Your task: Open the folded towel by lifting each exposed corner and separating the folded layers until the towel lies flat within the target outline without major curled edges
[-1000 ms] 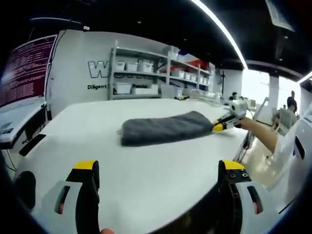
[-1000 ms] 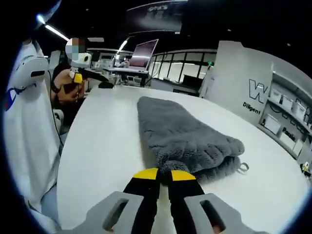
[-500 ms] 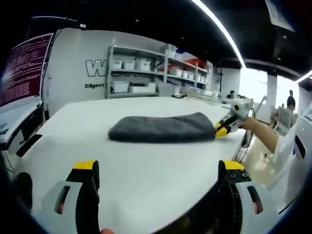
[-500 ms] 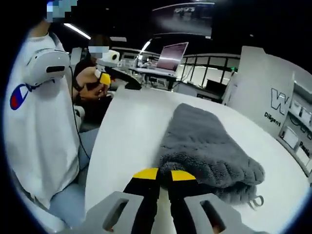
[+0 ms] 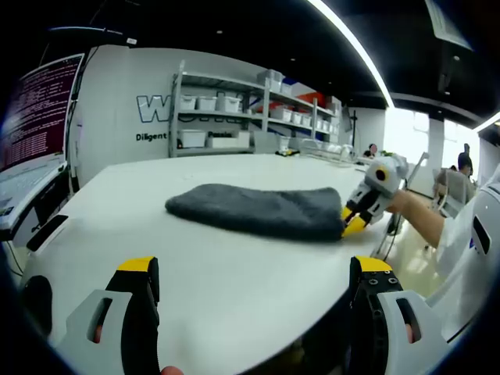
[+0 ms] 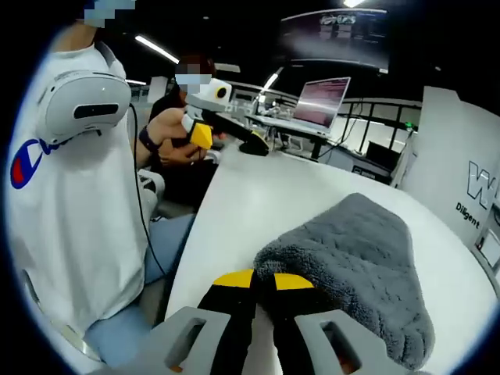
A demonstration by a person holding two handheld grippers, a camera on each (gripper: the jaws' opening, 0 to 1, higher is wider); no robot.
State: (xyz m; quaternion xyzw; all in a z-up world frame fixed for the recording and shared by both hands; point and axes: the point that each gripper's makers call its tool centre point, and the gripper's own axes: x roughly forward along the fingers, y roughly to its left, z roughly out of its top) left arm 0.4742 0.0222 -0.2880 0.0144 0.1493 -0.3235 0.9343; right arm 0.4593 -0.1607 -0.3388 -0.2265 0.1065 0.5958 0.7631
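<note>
A folded grey towel lies across the middle of the white table. My right gripper comes in from the right and pinches the towel's right end near the table edge. In the right gripper view that gripper is shut on the towel's near edge, which bunches over the yellow fingertips. My left gripper hangs open over the table's near side, well short of the towel, with nothing between its jaws. It also shows as the left gripper, far off in a hand.
A person in a white shirt stands at the table's edge. Shelves with white bins line the back wall. A dark screen stands at the left, and a laptop sits on a desk beyond the table.
My right gripper, still shut on the towel's end, has pulled it toward the table's edge, so the towel has swung round. The left gripper has stayed open in place.
</note>
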